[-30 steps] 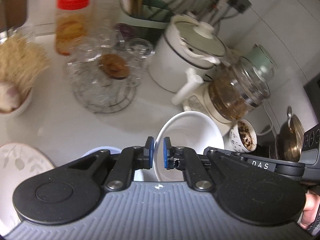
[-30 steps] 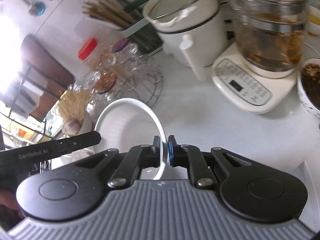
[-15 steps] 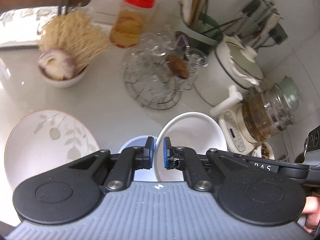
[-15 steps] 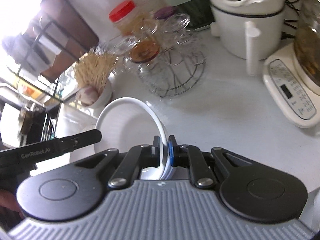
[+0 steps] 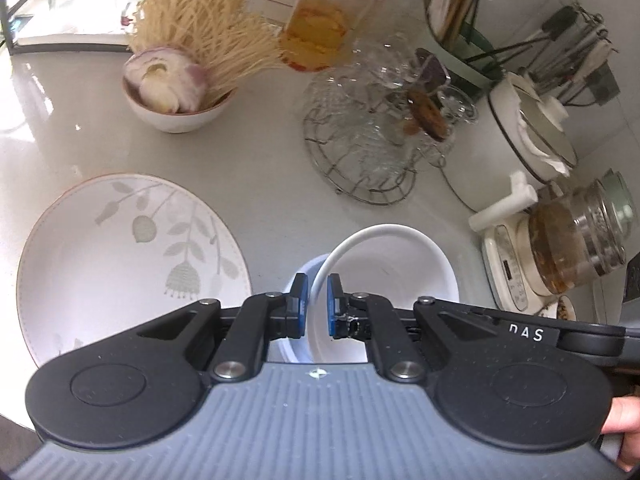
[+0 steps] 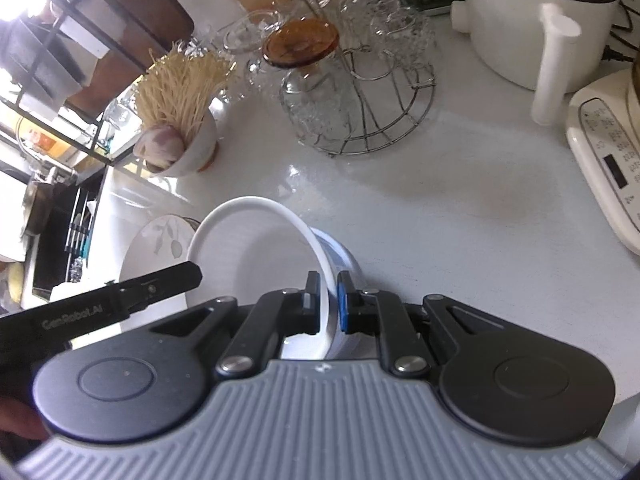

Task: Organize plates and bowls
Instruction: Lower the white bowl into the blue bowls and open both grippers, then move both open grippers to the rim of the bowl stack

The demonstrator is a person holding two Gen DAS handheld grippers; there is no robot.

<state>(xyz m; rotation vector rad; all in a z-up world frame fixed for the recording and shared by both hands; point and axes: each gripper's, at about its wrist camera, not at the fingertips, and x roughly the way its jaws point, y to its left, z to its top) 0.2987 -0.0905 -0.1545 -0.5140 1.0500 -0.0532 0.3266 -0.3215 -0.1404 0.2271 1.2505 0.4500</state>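
A white bowl (image 5: 392,272) with a pale blue outside hangs over the counter, held by both grippers. In the left wrist view my left gripper (image 5: 316,300) is shut on its left rim. My right gripper (image 6: 329,300) is shut on the opposite rim of the bowl (image 6: 248,248) in the right wrist view. A large white plate (image 5: 120,248) with a grey leaf print lies flat on the counter just left of the bowl. The right wrist view shows that plate (image 6: 156,248) beyond the bowl, partly hidden behind the left gripper's finger (image 6: 160,284).
Behind the plate stands a small bowl (image 5: 176,108) with an onion and dry noodles. A wire rack of glasses (image 5: 368,148), a red-lidded jar (image 5: 332,16), a white pot (image 5: 532,136) and a glass kettle (image 5: 576,240) line the back and right.
Both grippers have carried the bowl leftward and lower over the counter. The leaf plate has come fully into the left wrist view, and the kettle has slid off to the right.
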